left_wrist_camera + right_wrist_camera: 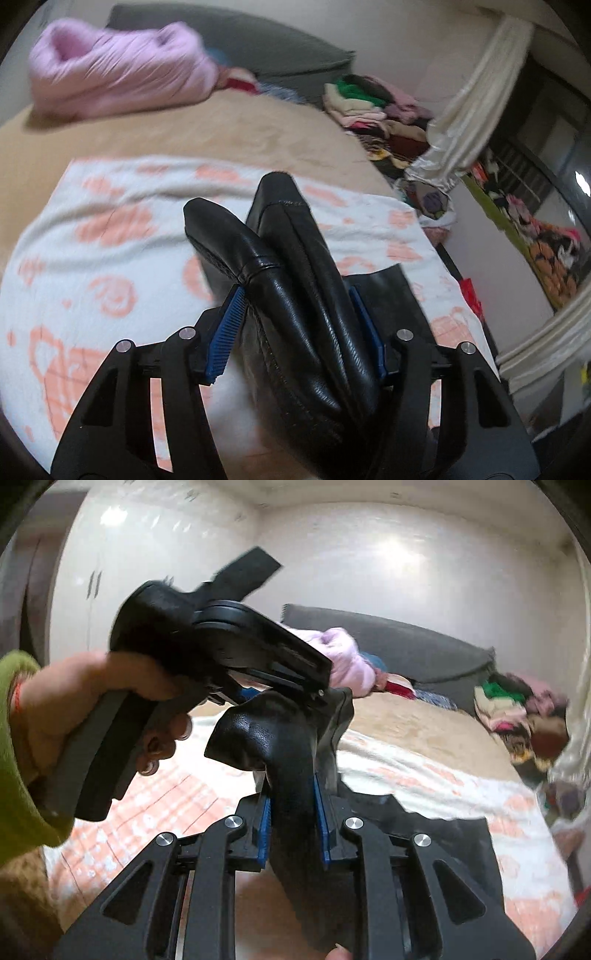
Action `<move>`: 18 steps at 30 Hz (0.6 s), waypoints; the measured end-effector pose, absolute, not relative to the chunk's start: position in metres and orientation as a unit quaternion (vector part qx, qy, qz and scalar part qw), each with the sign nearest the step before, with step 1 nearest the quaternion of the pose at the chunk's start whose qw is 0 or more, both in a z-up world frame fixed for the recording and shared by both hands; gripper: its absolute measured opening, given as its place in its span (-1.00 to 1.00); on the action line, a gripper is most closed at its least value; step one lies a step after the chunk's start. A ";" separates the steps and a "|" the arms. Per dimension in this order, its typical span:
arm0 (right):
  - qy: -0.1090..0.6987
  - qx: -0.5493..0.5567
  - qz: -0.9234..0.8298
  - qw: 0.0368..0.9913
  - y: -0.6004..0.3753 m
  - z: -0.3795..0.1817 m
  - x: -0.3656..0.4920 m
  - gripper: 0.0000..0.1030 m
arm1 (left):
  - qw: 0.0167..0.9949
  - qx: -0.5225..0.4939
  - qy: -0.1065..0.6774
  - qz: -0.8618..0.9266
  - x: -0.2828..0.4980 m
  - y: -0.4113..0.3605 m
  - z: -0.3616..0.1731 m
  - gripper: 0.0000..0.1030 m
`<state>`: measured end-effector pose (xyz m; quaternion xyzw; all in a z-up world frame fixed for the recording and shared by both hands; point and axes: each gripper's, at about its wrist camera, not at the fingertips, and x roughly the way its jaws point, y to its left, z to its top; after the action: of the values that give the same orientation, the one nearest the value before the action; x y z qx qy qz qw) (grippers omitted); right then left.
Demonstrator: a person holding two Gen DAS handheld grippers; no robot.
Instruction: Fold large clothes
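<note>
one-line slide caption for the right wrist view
Right claw shut on a fold of black leather garment, left claw alongside, above a peach-patterned blanket.

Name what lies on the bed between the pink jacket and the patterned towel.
Only bare tan bedcover separates the pink jacket from the patterned towel, seen in the left wrist view.

A black leather garment hangs over a white blanket with peach motifs; the puffy jacket is lilac.
</note>
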<state>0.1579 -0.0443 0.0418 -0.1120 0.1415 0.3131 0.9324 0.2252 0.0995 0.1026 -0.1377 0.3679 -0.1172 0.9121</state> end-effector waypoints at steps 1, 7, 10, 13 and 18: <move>0.144 -0.096 0.307 0.936 -0.059 0.045 0.163 -0.67 | 0.913 -0.131 0.367 -0.121 0.227 0.090 0.105 -0.04; 0.173 -0.033 0.271 0.946 -0.118 0.041 0.174 -0.74 | 0.911 -0.089 0.372 -0.152 0.242 0.018 0.109 -0.04; 0.182 -0.007 0.254 0.950 -0.141 0.033 0.176 -0.75 | 0.906 -0.080 0.380 -0.168 0.250 -0.014 0.102 -0.04; 0.196 0.033 0.243 0.949 -0.163 0.027 0.182 -0.75 | 0.903 -0.060 0.387 -0.178 0.255 -0.041 0.097 -0.04; 0.203 0.068 0.220 0.952 -0.188 0.019 0.181 -0.76 | 0.897 -0.046 0.392 -0.196 0.262 -0.073 0.090 -0.04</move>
<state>0.1812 -0.1876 0.0192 0.0683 0.2027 0.2200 0.9518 0.2615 -0.0735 0.0904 -0.0457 0.3924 -0.1962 0.8975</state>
